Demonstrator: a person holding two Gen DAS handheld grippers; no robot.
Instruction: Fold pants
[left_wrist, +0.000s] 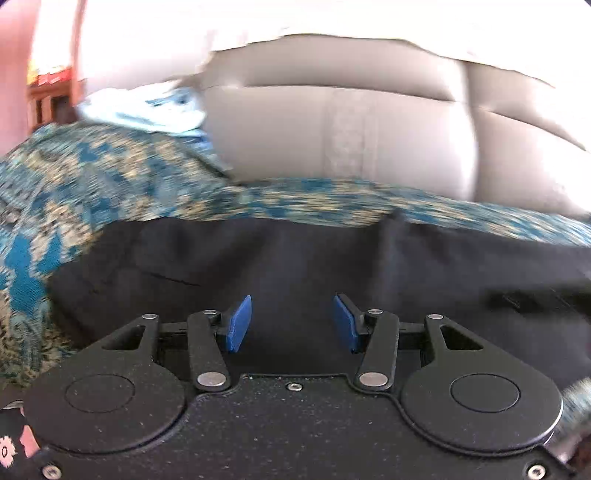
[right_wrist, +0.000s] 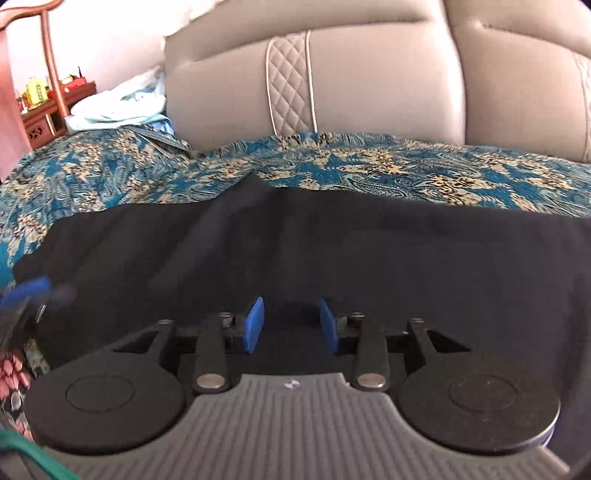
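Nearest in the left wrist view, the left gripper (left_wrist: 292, 320) hangs over dark cloth with its two blue pads (left_wrist: 239, 324) spread apart and nothing caught between them; only fabric shows through the gap, lying below the pads rather than pinched. The right gripper (right_wrist: 291, 325) stands the same way in its own view: blue pads (right_wrist: 254, 325) parted, the gap bare, dark cloth underneath. At the left edge of the right wrist view a blurred blue and black shape sits low over the cloth, most likely the other gripper, though it is too smeared to be sure. The pants (right_wrist: 332, 251) are black and lie spread flat across the bedspread (right_wrist: 406, 166), filling the middle of both views from side to side; in the right wrist view a soft ridge runs up through them to a small peak at their far edge. A short dark slit, perhaps a pocket, marks them in the left wrist view, left of the pads. Beyond the pants the bedspread shows its teal and cream pattern, rumpled toward the left. A pale blue and white bundle of cloth (right_wrist: 118, 103) rests on its far left part, against the headboard (right_wrist: 369, 74), which is grey, padded and has a quilted strip. Farthest left stands a wooden side table (right_wrist: 55, 107) with small bright things on top.
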